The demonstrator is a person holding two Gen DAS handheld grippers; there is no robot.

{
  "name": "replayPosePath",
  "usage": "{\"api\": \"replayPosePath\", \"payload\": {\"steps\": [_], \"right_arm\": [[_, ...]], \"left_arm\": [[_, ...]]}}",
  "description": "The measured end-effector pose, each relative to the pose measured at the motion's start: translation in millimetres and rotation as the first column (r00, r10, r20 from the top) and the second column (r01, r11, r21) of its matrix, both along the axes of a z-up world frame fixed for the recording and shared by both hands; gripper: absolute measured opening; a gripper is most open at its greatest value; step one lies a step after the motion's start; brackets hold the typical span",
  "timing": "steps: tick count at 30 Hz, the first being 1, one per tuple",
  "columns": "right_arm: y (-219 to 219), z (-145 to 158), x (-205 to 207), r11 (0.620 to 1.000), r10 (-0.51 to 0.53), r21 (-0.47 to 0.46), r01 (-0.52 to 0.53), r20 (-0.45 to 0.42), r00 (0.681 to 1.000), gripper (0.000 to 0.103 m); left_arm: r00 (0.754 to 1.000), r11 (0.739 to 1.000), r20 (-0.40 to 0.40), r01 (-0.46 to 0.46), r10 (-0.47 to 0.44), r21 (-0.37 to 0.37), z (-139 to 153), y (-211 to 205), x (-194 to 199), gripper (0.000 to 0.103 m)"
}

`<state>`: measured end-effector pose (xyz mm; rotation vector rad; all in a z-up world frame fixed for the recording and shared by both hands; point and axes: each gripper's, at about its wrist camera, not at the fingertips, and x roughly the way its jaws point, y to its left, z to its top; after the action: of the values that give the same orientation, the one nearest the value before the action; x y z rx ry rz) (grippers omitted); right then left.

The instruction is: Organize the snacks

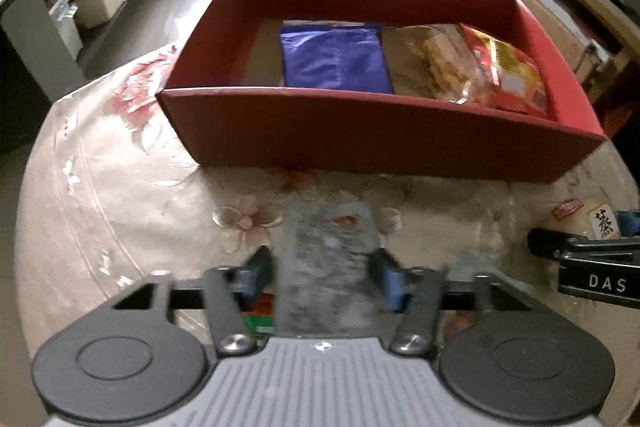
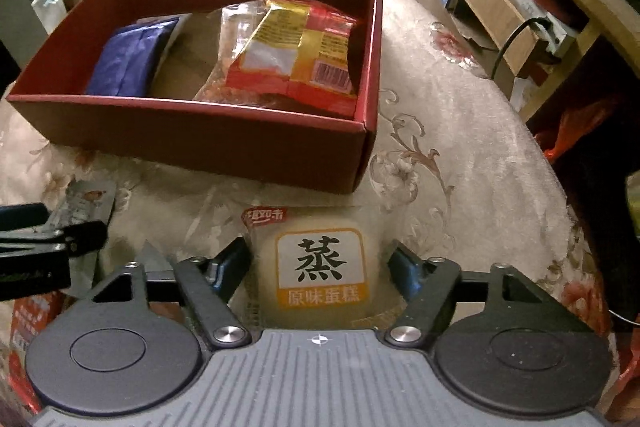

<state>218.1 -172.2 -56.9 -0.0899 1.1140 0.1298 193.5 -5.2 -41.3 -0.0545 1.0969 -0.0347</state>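
Note:
A red cardboard box (image 1: 360, 143) stands on the flowered tablecloth; it also shows in the right wrist view (image 2: 200, 143). Inside lie a blue packet (image 1: 336, 59) (image 2: 128, 63), a clear bag of biscuits (image 1: 444, 63) and a red-and-gold packet (image 1: 512, 71) (image 2: 296, 55). My left gripper (image 1: 326, 267) is shut on a silvery grey snack packet (image 1: 328, 259) just in front of the box. My right gripper (image 2: 318, 263) is shut on a white steamed-cake packet (image 2: 320, 267) with an orange-framed label, near the box's front right corner.
The table edge curves off at left and right. A red wrapper (image 2: 28, 311) lies at the lower left under my right gripper. The right gripper's finger (image 1: 576, 247) shows in the left view. Desks, shelves and floor lie beyond the table.

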Motion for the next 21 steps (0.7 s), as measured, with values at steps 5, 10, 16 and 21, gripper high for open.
{"api": "replayPosePath", "payload": {"steps": [5,10,16,21], "right_arm": [[-2,11,-18,1.0,0.008,-0.012,-0.008,0.027,1.0,0.075],[-7,26,-39,1.0,0.001,0.024,-0.003,0.071,0.998,0.074],[-9,39,-52,0.997,-0.004,0.072,-0.004,0.108,0.994,0.074],[-6,34,-61,0.998,0.01,0.064,-0.016,0.089,0.996,0.074]], "left_arm": [[1.0,1.0,0.004,0.009,-0.009,-0.003,6,2,-12,0.05],[1.0,0.999,0.018,0.002,-0.002,-0.032,14,6,-26,0.048],[1.0,0.999,0.018,0.012,-0.011,-0.047,19,9,-40,0.048],[1.0,0.998,-0.014,-0.006,0.005,-0.055,12,15,-41,0.057]]}}
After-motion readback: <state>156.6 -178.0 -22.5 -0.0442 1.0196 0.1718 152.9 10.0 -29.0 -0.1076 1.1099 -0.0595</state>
